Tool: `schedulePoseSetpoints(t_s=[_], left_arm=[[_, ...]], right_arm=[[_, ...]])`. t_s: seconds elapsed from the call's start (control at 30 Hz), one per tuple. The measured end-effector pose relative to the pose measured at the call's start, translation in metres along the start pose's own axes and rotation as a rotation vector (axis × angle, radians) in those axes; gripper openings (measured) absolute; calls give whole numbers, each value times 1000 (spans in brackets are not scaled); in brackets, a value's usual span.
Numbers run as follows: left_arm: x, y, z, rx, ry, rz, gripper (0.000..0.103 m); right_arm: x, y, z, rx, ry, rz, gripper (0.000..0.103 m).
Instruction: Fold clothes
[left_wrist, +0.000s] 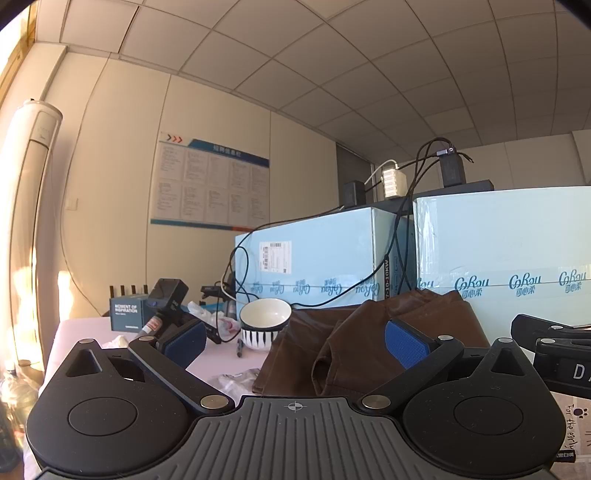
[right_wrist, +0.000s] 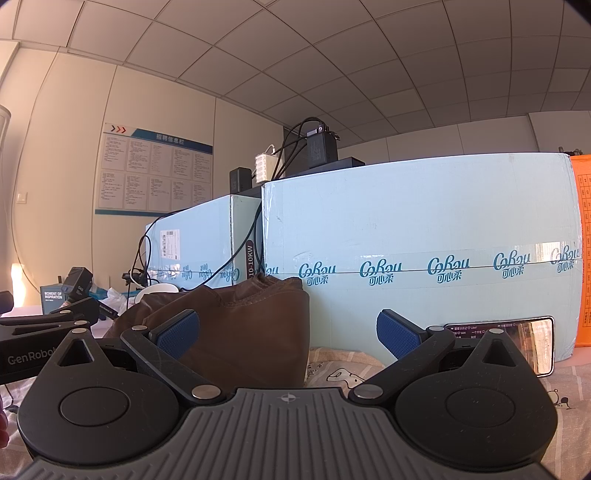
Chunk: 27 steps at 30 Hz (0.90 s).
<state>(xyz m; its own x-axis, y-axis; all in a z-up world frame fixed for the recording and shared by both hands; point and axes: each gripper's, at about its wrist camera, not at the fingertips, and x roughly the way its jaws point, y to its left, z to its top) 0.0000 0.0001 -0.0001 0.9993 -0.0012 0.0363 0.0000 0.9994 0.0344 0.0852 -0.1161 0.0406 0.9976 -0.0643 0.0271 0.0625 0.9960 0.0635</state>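
Currently both grippers point level across the table with their blue-padded fingers spread wide and nothing between them. The left gripper (left_wrist: 295, 343) has its left fingertip (left_wrist: 186, 341) in front of a black handheld device (left_wrist: 166, 299), and its right fingertip (left_wrist: 404, 343) overlaps the near part of the brown garment (left_wrist: 351, 354); whether that pad touches the cloth cannot be told. The garment lies crumpled on the table beyond the fingers, reaching from the gap between them out past the right finger, its far edge up against the pale blue cartons (left_wrist: 317, 258). Just left of the garment, beyond the gap, stands a white bowl (left_wrist: 264, 321) with black stripes on its outside, a dark pen (left_wrist: 239, 347) lying beside it. The other gripper's black body shows at the far right edge of the left wrist view.

The right gripper (right_wrist: 288, 332) is likewise released. Its left fingertip (right_wrist: 177, 330) sits in front of the brown garment (right_wrist: 243, 325), which fills the left half of the gap and rises in a heap against the large blue carton (right_wrist: 424, 221). A phone (right_wrist: 517, 339) leans on that carton behind the right fingertip (right_wrist: 397, 338). Printed cloth (right_wrist: 343, 373) covers the table below the gap.
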Motion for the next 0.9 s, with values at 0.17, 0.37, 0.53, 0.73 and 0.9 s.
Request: schedulePoseSetpoints(t_s=[0.17,0.37,0.53,0.73,0.9], left_arm=[[0,0,-1,2,-4,1,103],[1,2,2,0,-3,1,103],[0,2,2,0,-3,3,103],[0,2,1,0,-3,3,103],[-1,3,1,0,-3,3,103]], right_arm=[[0,0,0,0,0,0,103],[0,0,0,0,1,0,103],[0,0,0,0,1,0,103],[-1,-1,0,0,1,0,103],[-1,-1,0,1,1,0,103]])
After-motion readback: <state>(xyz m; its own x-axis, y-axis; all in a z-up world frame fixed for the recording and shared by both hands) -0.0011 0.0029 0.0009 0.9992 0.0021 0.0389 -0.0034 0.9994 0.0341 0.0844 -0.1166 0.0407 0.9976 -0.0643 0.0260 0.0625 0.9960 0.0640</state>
